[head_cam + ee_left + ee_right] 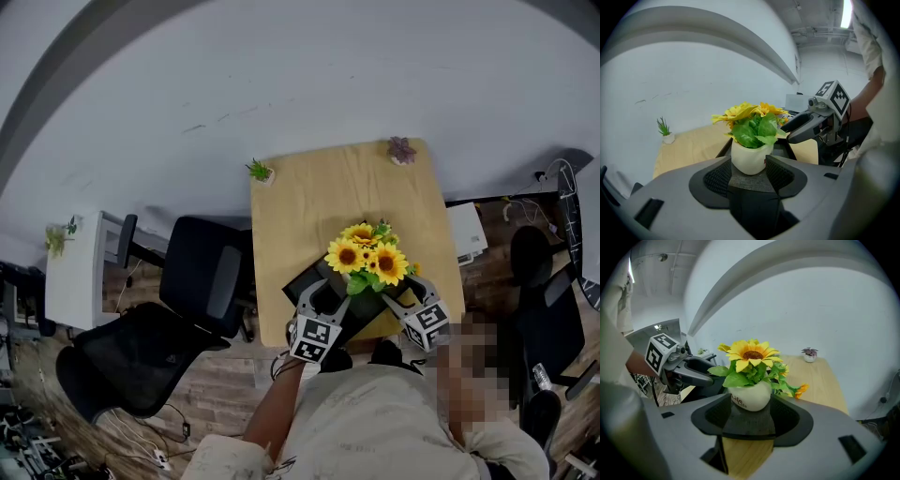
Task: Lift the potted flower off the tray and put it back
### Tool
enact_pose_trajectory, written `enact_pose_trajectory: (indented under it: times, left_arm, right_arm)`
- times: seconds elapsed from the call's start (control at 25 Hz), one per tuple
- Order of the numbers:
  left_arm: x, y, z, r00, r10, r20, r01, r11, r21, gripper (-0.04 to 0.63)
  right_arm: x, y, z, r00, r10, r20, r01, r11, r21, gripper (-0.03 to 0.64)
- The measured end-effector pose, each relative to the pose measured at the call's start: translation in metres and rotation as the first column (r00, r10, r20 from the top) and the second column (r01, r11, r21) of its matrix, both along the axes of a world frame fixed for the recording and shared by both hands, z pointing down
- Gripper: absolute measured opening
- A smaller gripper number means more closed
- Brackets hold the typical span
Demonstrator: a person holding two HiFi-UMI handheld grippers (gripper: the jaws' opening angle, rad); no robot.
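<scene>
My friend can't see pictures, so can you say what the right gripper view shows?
A white pot of yellow sunflowers stands just ahead of the right tongs, framed between their open jaws. The left tongs point in from the left, and a small purple plant sits at the far corner of the wooden table.

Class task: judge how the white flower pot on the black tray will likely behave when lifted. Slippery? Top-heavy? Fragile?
The pot has rounded, smooth white sides, so it is probably slippery. The sunflowers spread wider than it, so it may tip if tilted. It looks ceramic, so it would likely break if dropped.
</scene>
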State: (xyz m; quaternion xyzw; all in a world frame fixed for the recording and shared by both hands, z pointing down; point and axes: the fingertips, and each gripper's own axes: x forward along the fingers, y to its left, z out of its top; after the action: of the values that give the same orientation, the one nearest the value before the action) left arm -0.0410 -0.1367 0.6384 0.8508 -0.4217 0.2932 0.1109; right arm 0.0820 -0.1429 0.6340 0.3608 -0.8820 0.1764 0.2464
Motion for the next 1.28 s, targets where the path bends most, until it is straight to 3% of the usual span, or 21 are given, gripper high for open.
enact_pose_trajectory:
  times: [0.24, 1.28]
  left_arm:
    - [0.003, -0.001, 0.010, 0.999, 0.026, 0.024, -0.026, 0.999, -0.020, 0.219]
    - [0.024, -0.023, 0.026, 0.995, 0.103, 0.000, -0.103, 0.993, -0.066, 0.259]
  right_arm:
    - [-0.004, -0.006, 0.009, 1.000, -0.008, -0.012, 0.008, 1.000, -0.016, 0.265]
    - [-0.023, -0.030, 0.019, 0.996, -0.087, 0.013, 0.088, 0.995, -0.044, 0.301]
